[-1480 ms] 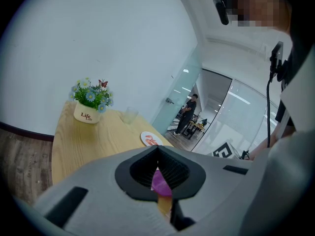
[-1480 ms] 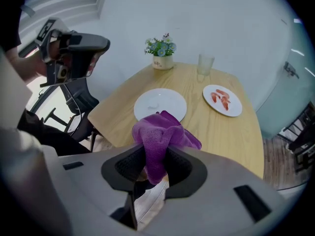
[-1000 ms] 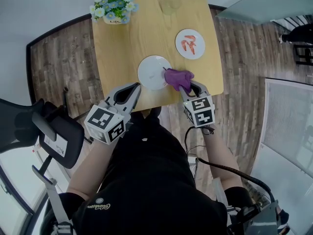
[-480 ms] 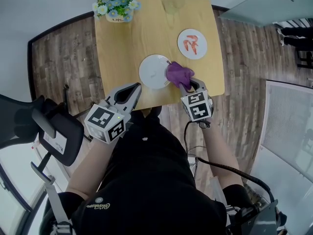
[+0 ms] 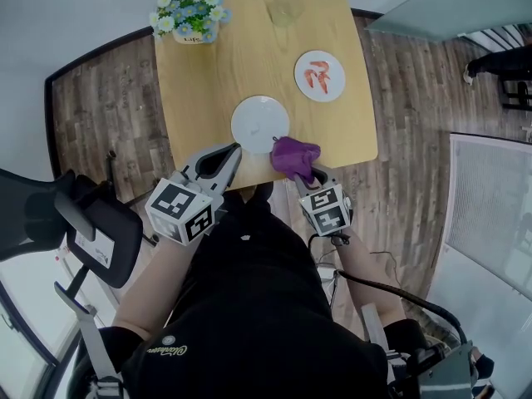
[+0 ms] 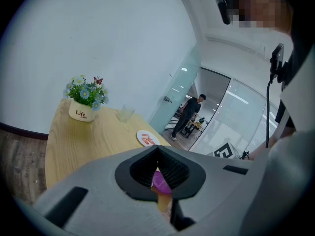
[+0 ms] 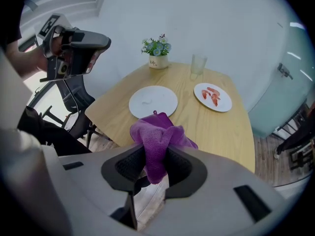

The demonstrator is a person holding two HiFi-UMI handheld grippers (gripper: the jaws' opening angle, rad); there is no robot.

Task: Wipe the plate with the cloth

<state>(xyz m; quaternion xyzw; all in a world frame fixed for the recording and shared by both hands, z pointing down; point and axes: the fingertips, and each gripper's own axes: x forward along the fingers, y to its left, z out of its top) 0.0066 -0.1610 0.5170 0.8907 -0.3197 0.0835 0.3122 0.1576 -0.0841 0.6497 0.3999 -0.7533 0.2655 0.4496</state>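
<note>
A white plate lies on the wooden table near its front edge, apparently bare. My right gripper is shut on a bunched purple cloth. It holds the cloth just off the plate's near-right rim, over the table's front edge. My left gripper hovers at the table's front edge, near the plate's left side. Its jaw tips meet with nothing between them. In the left gripper view the purple cloth shows behind the jaws.
A second plate with red food sits at the right. A clear glass and a flower pot stand at the far edge. An office chair is at my left. A person stands far off.
My right gripper has drawn back with the cloth from the plate's right rim toward the table's near edge. The left gripper has barely moved.
</note>
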